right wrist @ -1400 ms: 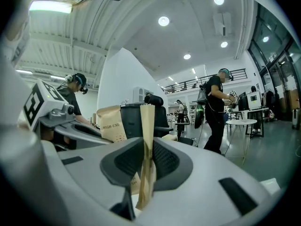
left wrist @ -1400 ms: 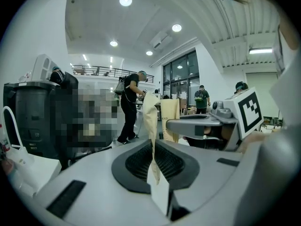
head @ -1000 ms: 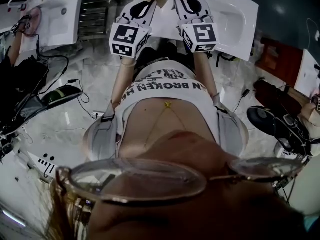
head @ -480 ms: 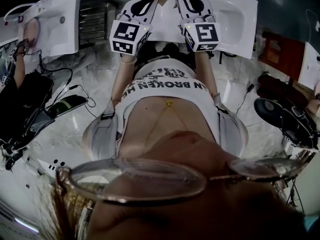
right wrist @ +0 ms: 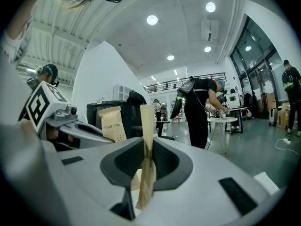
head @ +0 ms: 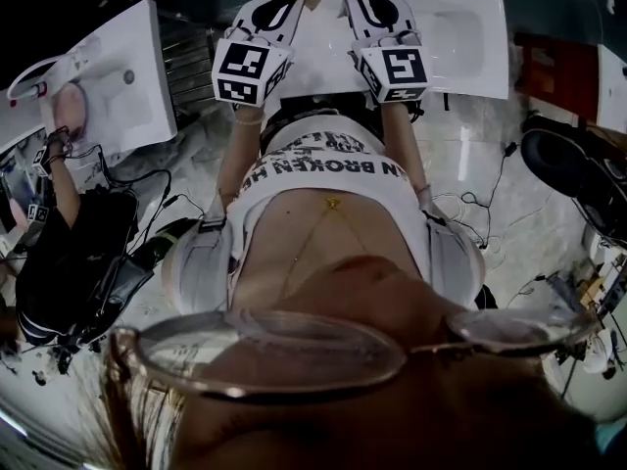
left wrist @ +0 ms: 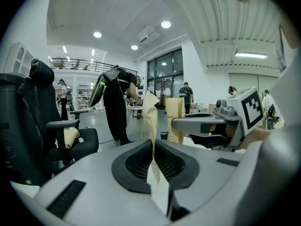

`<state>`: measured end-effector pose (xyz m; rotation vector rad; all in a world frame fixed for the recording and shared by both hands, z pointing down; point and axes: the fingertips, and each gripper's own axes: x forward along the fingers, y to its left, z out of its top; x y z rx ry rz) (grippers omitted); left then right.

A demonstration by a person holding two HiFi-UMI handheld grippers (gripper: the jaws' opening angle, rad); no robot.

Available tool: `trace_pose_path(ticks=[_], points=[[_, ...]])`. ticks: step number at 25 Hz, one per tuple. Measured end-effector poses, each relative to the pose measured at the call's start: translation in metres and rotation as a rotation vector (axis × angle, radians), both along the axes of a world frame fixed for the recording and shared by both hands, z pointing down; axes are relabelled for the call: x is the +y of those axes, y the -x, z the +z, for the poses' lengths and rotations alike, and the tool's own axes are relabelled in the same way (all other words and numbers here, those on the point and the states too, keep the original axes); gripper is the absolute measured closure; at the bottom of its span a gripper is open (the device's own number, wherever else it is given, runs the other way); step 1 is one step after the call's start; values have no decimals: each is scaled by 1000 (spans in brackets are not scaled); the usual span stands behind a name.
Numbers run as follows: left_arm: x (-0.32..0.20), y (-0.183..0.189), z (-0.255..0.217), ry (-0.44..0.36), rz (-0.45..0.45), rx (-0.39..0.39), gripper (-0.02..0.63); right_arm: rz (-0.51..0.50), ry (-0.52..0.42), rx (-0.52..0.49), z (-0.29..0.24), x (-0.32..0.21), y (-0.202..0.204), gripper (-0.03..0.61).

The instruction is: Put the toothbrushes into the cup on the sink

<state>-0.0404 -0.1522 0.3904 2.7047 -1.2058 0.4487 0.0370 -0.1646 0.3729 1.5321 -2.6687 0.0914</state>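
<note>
My left gripper (left wrist: 153,147) is clamped on a paper packet (left wrist: 150,114), my right gripper (right wrist: 146,149) on a second packet (right wrist: 146,121), both aimed at the sink (head: 470,27) at twelve o'clock.

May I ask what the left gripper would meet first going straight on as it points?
Past the paper packet in the left gripper, the way looks free up to the far table, though depth is unclear.
</note>
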Motion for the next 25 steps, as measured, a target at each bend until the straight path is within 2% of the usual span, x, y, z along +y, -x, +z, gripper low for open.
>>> trace_pose_path(ticks=[7, 19, 25], points=[[-17, 13, -1, -6, 29, 0, 589, 48, 15, 10, 2, -7, 4, 518], [-85, 62, 16, -23, -46, -51, 589, 159, 57, 25, 14, -27, -12, 518], [-115, 77, 43, -8, -67, -54, 589, 197, 76, 38, 23, -35, -11, 518]])
